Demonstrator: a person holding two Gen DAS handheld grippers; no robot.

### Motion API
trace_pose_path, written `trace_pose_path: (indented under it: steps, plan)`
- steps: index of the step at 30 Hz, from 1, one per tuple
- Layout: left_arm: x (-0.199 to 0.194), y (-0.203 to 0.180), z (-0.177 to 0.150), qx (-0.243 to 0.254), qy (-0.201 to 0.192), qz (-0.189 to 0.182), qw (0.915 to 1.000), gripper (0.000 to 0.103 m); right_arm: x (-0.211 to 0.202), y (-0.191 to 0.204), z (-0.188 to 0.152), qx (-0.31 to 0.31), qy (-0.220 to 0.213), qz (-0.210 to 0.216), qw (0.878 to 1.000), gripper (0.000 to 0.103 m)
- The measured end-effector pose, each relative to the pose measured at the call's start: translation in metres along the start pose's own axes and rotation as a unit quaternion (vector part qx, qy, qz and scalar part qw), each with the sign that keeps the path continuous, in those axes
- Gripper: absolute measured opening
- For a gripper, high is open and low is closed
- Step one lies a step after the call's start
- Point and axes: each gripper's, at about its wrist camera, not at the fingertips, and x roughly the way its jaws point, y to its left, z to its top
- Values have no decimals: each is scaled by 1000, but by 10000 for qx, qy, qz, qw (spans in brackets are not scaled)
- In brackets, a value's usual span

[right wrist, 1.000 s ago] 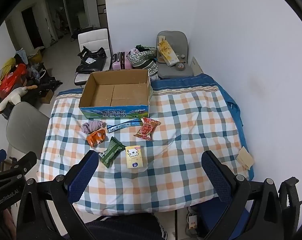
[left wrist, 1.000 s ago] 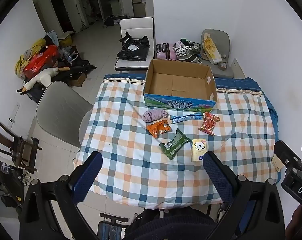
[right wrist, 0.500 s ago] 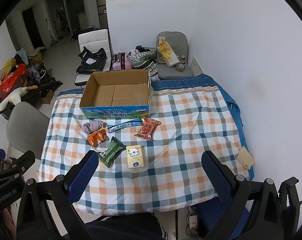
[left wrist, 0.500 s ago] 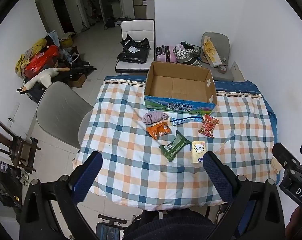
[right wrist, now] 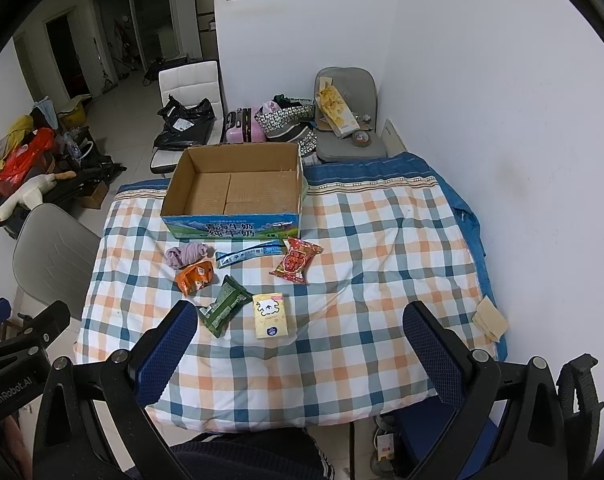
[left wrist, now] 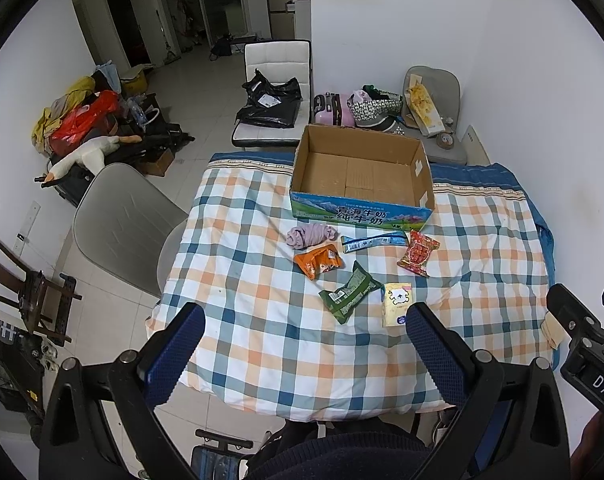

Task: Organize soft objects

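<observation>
An empty cardboard box (left wrist: 362, 176) (right wrist: 237, 184) stands at the far side of the checked table (left wrist: 261, 320) (right wrist: 362, 320). In front of it lie a purple cloth (left wrist: 310, 235) (right wrist: 189, 254), an orange packet (left wrist: 318, 261) (right wrist: 194, 276), a blue stick pack (left wrist: 373, 239) (right wrist: 249, 257), a red packet (left wrist: 418, 252) (right wrist: 297, 265), a green packet (left wrist: 350, 297) (right wrist: 223, 305) and a yellow packet (left wrist: 398, 304) (right wrist: 270, 314). My left gripper (left wrist: 305, 326) and right gripper (right wrist: 297, 324) are open and empty, high above the table's near edge.
A grey chair (left wrist: 121, 220) stands left of the table. A white chair with a black bag (left wrist: 271, 100) and another grey chair with clutter (left wrist: 430, 112) stand behind it. A folded tan cloth (right wrist: 489, 318) lies at the table's right edge. The wall is close on the right.
Both views have drifted slightly; the table scene sits a little lower and nearer. Nothing on the table moved. Both grippers stay open.
</observation>
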Motion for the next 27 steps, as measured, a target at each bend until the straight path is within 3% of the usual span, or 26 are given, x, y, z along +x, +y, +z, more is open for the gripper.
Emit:
trace_pose_path:
  steps: [27]
  plan:
    - [0,0,0,-9,-30,-10,10000,103,-4,-1,0,-19,-44,-6,10000,103]
